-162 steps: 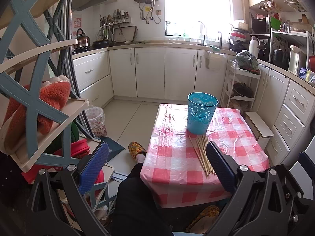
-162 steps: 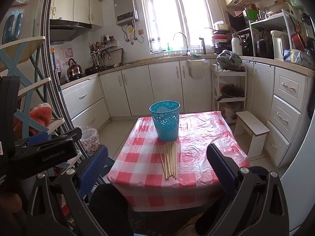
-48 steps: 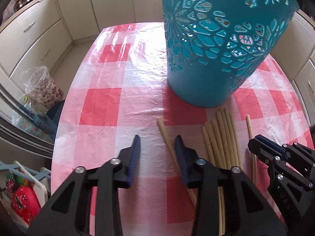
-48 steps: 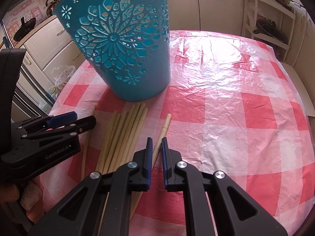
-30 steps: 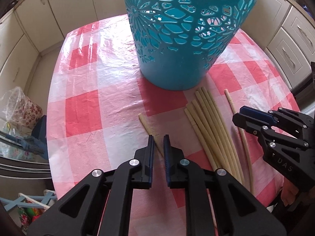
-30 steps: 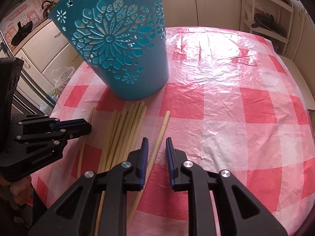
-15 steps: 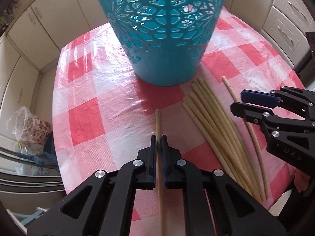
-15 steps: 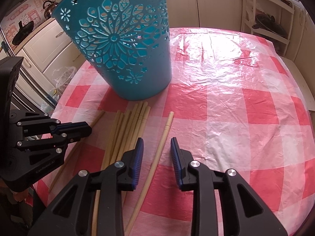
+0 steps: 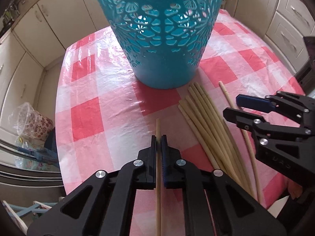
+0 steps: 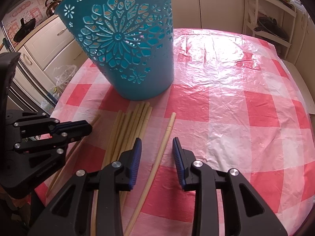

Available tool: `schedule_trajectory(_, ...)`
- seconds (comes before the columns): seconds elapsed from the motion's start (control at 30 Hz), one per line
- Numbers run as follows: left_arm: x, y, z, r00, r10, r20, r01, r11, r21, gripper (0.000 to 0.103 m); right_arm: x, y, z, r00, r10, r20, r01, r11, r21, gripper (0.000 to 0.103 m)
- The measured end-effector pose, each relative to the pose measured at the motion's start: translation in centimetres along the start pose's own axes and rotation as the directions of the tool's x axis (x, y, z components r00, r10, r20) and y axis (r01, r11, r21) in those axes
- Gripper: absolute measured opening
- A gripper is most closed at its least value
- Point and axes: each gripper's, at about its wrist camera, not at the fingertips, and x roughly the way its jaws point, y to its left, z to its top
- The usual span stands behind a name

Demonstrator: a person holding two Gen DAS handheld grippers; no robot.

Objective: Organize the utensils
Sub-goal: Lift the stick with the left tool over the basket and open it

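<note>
My left gripper [image 9: 158, 140] is shut on a single pale chopstick [image 9: 157, 124], whose tip pokes out ahead of the pads toward the teal cut-out basket [image 9: 163, 39]. In the right wrist view the left gripper [image 10: 87, 127] sits left of the chopstick bundle [image 10: 126, 133]. My right gripper [image 10: 157, 147] hovers with its jaws opening. Another lone chopstick [image 10: 168, 127] lies on the cloth between the pads, which do not touch it. The basket [image 10: 128, 49] stands upright just beyond the bundle [image 9: 204, 122]. The right gripper [image 9: 231, 104] also shows at that view's right edge.
The small table wears a red-and-white checked plastic cloth [image 10: 246, 108], its edges close on the left and front. A plastic-wrapped floral bin [image 9: 33, 122] stands on the floor left of the table. Cream cabinets surround the table, and a white rack [image 10: 271, 19] stands behind it.
The left jaws have closed on the single chopstick, which now points straight ahead toward the basket. The right jaws have spread from nearly shut to well apart around the lone chopstick.
</note>
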Motion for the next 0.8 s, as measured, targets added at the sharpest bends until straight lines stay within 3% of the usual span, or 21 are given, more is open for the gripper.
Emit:
schedule_trajectory(0.07,-2.7,1.2,-0.1,0.992,-0.118,0.038,0.120,0.991,-0.060,0.004,-0.1,-0.2,0.0,1.000,0.003,0.001,-0.003,1.000,0.004,0.033)
schedule_trajectory(0.17,-8.4,2.5,0.7,0.953,-0.256,0.162,0.271,0.959,-0.085,0.004,-0.1,-0.4,0.0,1.000,0.011,0.003,-0.011,1.000,0.013,0.033)
schedule_trajectory(0.3,-15.3,3.8,4.3,0.890,-0.277,0.363,0.329,0.940,-0.087,0.004,-0.2,-0.6,0.1,1.000,0.009,0.003,-0.010,1.000,0.017,0.033)
schedule_trajectory(0.4,-18.5,4.1,7.8,0.832,-0.197,0.518,0.299,0.947,-0.120,0.004,-0.2,-0.5,0.1,1.000,0.008,0.005,-0.009,1.000,0.013,0.033)
schedule_trajectory(0.47,-19.6,4.3,10.0,0.782,-0.130,0.610,0.283,0.945,-0.161,0.004,-0.2,-0.5,0.0,1.000,0.007,0.007,-0.007,1.000,0.009,0.033)
schedule_trajectory(0.63,-19.2,4.0,14.4,0.664,0.115,0.739,0.169,0.939,-0.299,0.005,-0.2,0.0,-0.3,1.000,0.002,0.016,-0.001,1.000,-0.017,0.037)
schedule_trajectory(0.7,-18.2,4.4,16.0,0.646,0.169,0.745,0.151,0.928,-0.342,0.005,-0.2,0.4,-0.4,1.000,-0.007,0.021,0.008,0.999,-0.039,0.040)
schedule_trajectory(0.8,-16.2,3.8,16.8,0.632,0.224,0.742,0.111,0.921,-0.373,0.005,-0.1,0.9,-0.6,0.999,-0.026,0.031,0.028,0.998,-0.063,0.041)
